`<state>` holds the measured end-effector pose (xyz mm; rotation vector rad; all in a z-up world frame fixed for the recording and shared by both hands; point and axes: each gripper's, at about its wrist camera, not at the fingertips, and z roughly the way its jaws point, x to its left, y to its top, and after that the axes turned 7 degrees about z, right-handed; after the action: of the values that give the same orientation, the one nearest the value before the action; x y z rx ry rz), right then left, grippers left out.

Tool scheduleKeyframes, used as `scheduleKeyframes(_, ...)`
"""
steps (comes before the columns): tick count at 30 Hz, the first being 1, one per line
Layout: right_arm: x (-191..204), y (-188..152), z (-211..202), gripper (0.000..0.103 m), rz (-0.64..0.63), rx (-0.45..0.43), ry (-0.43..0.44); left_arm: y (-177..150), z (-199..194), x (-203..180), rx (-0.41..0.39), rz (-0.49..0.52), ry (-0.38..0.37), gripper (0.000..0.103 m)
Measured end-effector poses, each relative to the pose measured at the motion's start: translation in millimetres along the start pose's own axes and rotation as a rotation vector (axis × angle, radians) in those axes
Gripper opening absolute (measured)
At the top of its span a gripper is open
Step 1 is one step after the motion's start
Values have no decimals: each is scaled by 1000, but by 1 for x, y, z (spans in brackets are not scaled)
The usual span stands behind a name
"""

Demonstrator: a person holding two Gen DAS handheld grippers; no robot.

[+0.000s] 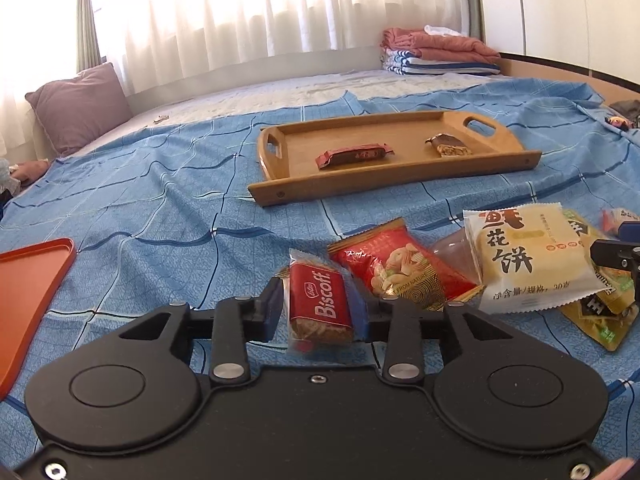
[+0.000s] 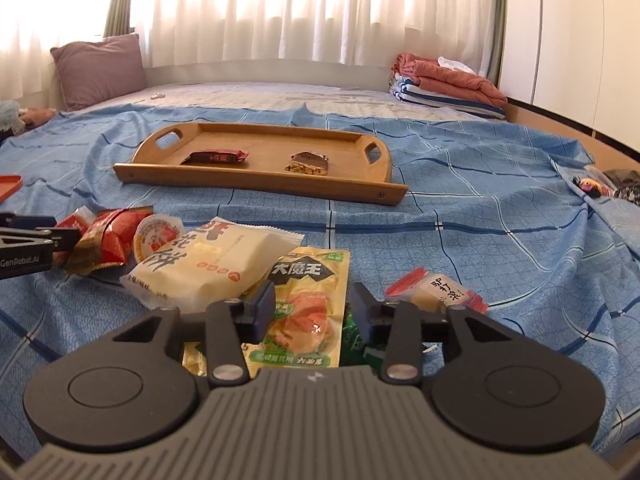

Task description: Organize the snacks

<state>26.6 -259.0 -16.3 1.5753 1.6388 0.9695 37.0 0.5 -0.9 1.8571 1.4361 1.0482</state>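
Biscoff packet [image 1: 320, 308] sits between left tool [image 1: 320, 312] pads, gripped, I judge. Right tool [image 2: 312, 312] half-open astride yellow pouch [image 2: 304, 312], no grip. Next: carry Biscoff to wooden tray [image 1: 392, 184] at 12 o'clock.

Two bars [image 2: 216, 157] on one wooden tray [image 2: 260, 184]; six loose packets [image 2: 216, 268].

Both tools low, angled down
Left tool [image 1: 320, 312] narrow around a packet; right tool [image 2: 314, 308] half open.
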Motion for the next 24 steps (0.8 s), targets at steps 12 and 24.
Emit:
scheduleKeyframes(12, 15, -7, 6, 69, -74, -13, -21, -4, 14, -3, 12, 32, 19, 35)
scheduleKeyframes(24, 10, -8, 16, 75, -34, -9, -25, -6, 10, 8, 13, 25, 14, 34)
